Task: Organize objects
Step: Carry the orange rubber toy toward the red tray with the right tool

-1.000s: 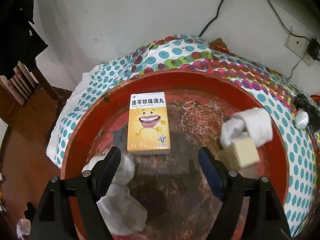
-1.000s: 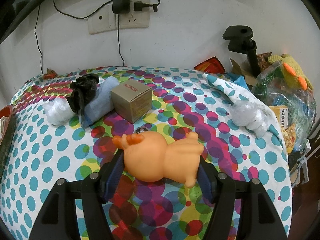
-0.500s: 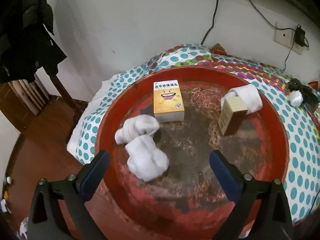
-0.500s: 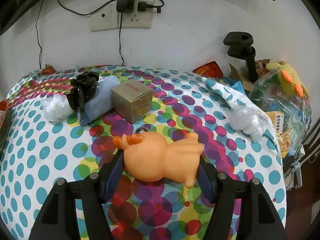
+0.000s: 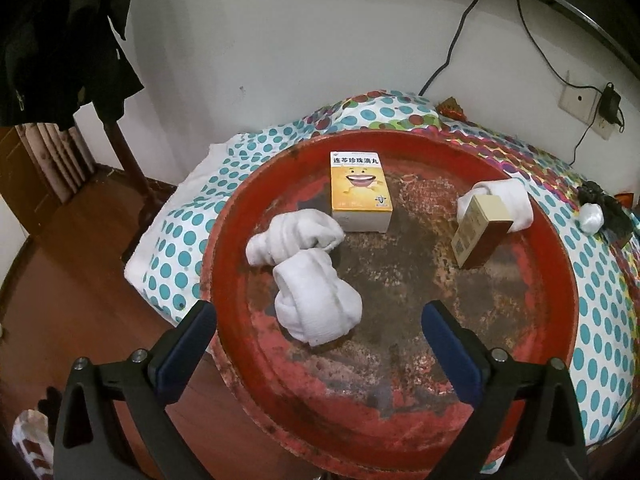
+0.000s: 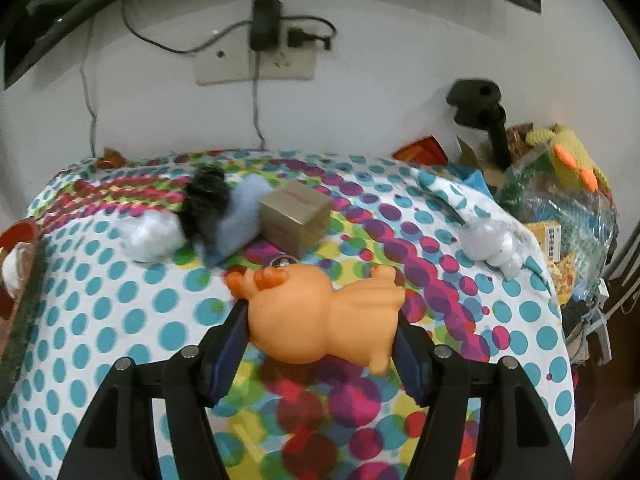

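A worn red round tray (image 5: 560, 280) lies on the dotted cloth in the left wrist view. On it are a yellow medicine box (image 5: 360, 188), two white rolled socks (image 5: 294, 236) (image 5: 316, 300), a tan and brown carton (image 5: 480, 232) and another white roll (image 5: 508, 196). My left gripper (image 5: 318, 316) hovers over the tray's near side, its jaws opening wide with nothing pressed between them. In the right wrist view my right gripper (image 6: 320, 314) is shut on an orange rubber animal toy (image 6: 320, 320), held just above the cloth.
On the cloth beyond the toy lie a brown cardboard box (image 6: 296, 220), a black bundle (image 6: 206, 200), a blue cloth (image 6: 244, 212) and two white plastic wads (image 6: 150, 234) (image 6: 492, 248). A cluttered bag (image 6: 560, 208) and a black clamp (image 6: 480, 108) stand at the right.
My left gripper drew back from the tray and spread wider, leaving the white socks lying on it. The right gripper rose a little, still holding the orange toy.
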### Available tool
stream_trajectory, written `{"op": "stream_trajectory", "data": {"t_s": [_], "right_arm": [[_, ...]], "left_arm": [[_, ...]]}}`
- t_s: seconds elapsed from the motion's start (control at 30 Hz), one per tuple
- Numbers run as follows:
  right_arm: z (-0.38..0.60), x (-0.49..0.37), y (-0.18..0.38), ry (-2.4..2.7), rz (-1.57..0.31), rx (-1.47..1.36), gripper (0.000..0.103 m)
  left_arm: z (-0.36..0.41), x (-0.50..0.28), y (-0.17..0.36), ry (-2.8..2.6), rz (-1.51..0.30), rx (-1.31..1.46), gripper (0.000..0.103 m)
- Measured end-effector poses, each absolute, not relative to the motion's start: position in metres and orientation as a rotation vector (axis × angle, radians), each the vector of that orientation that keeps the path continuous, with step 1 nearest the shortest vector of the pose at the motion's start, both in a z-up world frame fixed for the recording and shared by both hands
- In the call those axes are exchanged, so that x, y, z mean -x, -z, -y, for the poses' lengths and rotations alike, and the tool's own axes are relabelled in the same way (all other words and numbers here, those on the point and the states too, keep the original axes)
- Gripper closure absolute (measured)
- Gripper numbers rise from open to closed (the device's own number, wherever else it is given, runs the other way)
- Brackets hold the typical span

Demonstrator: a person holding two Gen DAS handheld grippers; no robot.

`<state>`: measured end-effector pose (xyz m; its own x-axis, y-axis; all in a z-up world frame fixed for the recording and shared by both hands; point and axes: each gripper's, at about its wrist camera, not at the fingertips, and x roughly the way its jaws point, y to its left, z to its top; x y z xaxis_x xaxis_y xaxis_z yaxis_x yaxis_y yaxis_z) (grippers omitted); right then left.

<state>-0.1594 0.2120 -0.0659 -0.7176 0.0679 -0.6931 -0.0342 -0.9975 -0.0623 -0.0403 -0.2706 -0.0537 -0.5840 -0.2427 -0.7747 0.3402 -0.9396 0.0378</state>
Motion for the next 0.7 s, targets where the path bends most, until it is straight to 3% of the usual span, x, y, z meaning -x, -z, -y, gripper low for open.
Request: {"op": "stream_trajectory", "data": {"t_s": [0.23,0.7], "right_arm": [[-0.175,0.141,0.050,-2.950,0.079,1.173,0.036],[-0.084,0.114,0.037,-3.131,0.152,1.231,0.036]], "left_arm": [[0.268,0.041,0.053,2.529,-0.101,-1.205,0.000],[0.279,0.038,0.050,2.538,-0.183,-1.198,0.000]]}}
